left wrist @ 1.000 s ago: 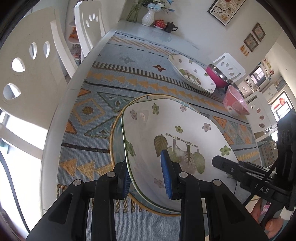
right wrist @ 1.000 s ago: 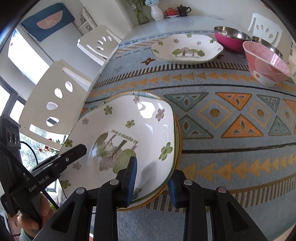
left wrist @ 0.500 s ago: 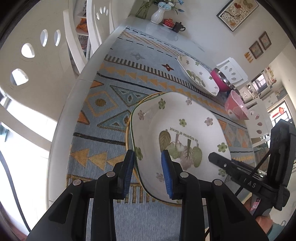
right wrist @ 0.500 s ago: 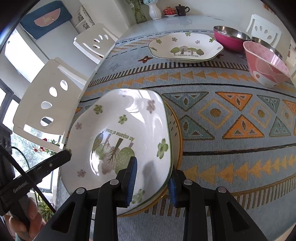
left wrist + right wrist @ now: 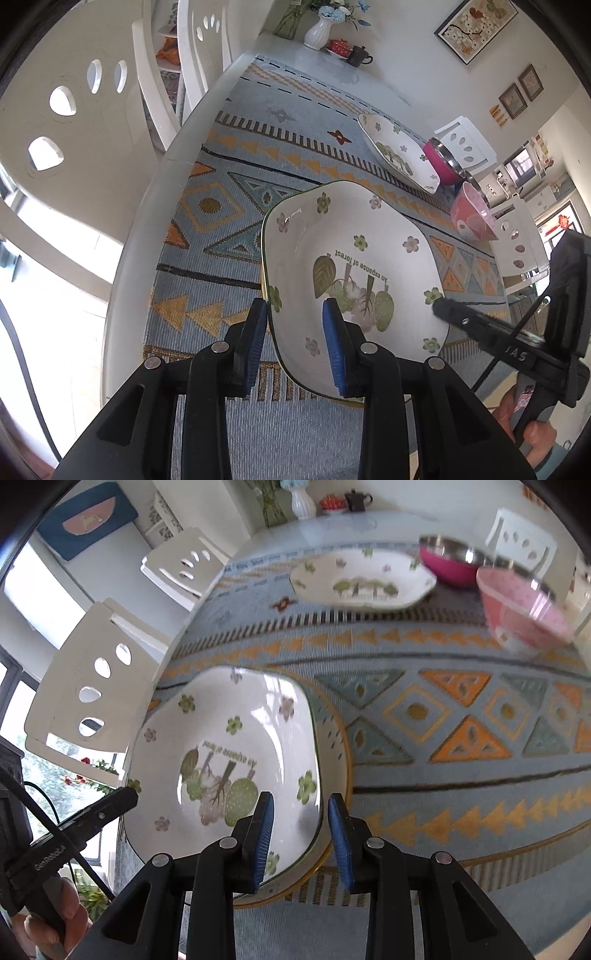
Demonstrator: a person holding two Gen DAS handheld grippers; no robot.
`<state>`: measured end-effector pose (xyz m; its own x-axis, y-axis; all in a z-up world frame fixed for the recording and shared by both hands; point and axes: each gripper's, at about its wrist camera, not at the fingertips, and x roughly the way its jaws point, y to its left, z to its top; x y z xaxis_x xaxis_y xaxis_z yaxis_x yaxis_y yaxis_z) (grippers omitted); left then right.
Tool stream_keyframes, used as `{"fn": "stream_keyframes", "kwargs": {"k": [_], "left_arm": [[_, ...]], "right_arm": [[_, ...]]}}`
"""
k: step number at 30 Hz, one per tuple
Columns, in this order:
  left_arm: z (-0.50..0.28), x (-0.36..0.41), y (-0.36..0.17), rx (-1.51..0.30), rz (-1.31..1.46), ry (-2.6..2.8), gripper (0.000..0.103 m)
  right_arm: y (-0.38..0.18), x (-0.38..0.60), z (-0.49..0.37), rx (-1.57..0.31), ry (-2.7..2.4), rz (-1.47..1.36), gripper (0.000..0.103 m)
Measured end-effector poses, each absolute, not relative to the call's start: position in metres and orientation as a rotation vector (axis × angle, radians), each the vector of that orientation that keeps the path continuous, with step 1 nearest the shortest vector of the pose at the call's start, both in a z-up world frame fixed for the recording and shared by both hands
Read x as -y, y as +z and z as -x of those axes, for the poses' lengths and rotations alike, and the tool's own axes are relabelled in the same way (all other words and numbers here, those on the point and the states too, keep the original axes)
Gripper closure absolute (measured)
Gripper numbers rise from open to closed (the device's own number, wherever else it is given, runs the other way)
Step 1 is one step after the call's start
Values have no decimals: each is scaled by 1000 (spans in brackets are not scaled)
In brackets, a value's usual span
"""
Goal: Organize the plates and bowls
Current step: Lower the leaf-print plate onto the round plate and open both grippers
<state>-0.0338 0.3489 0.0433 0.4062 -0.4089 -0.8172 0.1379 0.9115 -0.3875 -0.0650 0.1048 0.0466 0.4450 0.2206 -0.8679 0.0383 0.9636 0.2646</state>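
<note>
A white deep plate with flowers and a forest print hangs tilted just above the table, carried from two sides. My left gripper is shut on its near left rim, one blue pad inside and one outside. My right gripper is shut on the opposite rim the same way. Each gripper's black finger shows at the edge of the other's view. Under the lifted plate a gold-rimmed plate rests on the patterned cloth. A second floral plate lies farther back.
A magenta steel bowl and a pink bowl stand at the back right. A vase and a dark teapot sit at the far end. White chairs line the left table edge.
The floral plate has come up off the gold-rimmed plate and tilted, both grippers still on its rims. Nothing else on the table has moved.
</note>
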Motion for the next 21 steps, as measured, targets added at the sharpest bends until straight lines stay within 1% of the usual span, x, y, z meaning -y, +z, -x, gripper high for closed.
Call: {"fn": "stream_keyframes", "kwargs": {"k": [2,13,21], "left_arm": [[33,-349,43,-1107,288,-368,71],[32,-333,45,-1116,229,-402,71],[29,-354,57,-1108,263,-374,71]], "right_arm": [[55,-104,66,-1087,104,-243,74],[57,-102,71,-1108,91,-280,74],[69,-94,70,-1093,83,-304,74]]}}
